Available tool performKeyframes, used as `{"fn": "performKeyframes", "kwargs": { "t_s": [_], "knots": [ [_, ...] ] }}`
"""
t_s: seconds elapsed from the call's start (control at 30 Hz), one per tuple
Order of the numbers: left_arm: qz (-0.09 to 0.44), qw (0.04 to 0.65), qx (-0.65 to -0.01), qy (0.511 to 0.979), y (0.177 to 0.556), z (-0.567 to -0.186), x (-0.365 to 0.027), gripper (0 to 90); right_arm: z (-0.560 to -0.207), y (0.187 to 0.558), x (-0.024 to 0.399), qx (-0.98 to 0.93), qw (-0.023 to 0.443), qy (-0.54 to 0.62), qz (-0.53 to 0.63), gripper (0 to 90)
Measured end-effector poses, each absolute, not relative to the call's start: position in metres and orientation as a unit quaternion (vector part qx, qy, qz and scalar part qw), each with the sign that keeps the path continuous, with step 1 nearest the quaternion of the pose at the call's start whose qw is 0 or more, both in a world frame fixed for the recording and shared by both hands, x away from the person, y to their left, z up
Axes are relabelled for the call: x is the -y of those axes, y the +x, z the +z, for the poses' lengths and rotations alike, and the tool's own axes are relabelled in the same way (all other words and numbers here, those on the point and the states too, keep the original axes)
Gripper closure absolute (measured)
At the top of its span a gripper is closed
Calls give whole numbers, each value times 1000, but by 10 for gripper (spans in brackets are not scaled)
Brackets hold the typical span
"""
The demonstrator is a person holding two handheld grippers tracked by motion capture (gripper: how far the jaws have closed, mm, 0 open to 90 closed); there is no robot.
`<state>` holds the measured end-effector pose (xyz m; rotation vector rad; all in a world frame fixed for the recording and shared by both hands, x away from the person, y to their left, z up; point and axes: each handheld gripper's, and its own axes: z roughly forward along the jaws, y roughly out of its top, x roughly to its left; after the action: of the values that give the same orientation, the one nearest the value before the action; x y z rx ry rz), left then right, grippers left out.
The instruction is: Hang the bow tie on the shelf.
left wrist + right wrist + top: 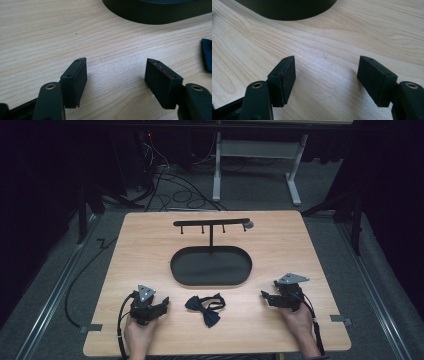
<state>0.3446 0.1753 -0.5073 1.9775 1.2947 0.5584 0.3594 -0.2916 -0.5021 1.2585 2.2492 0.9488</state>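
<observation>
Bow tie (205, 307) on worktop (150, 240) near front, between tools; tray (210, 265) behind it; hook stand (211, 225) rising from tray's rear.

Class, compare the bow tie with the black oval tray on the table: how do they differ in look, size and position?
The bow tie is small, soft and knotted in shape; the oval tray is much larger, rigid and smooth-rimmed. The bow tie lies near the table's front edge between the two tools; the oval tray sits mid-table, carrying an upright hook stand. Both are dark and rest on the wooden table.

- Light wooden table (150, 245) with rounded corners.
- Grey carpeted floor (340, 185) around it, with black cables (175, 195) trailing behind.
- White metal desk frame (257, 155) standing beyond the table's far edge.
</observation>
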Motion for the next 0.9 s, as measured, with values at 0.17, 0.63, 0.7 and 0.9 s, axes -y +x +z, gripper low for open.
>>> {"fn": "performKeyframes", "kwargs": {
  "t_s": [0.17,0.63,0.7,0.9],
  "knots": [
    [214,349,-498,764,345,-507,-175,337,-502,359,292,-803,196,449,339,325],
    [207,355,-498,763,345,-507,-177,323,-502,360,292,-804,197,448,338,325],
    [209,355,-497,764,345,-507,-177,327,-502,360,292,-804,198,447,338,325],
    [197,349,-500,768,348,-504,-179,339,-502,360,292,-804,197,448,338,325]
  ]
}}
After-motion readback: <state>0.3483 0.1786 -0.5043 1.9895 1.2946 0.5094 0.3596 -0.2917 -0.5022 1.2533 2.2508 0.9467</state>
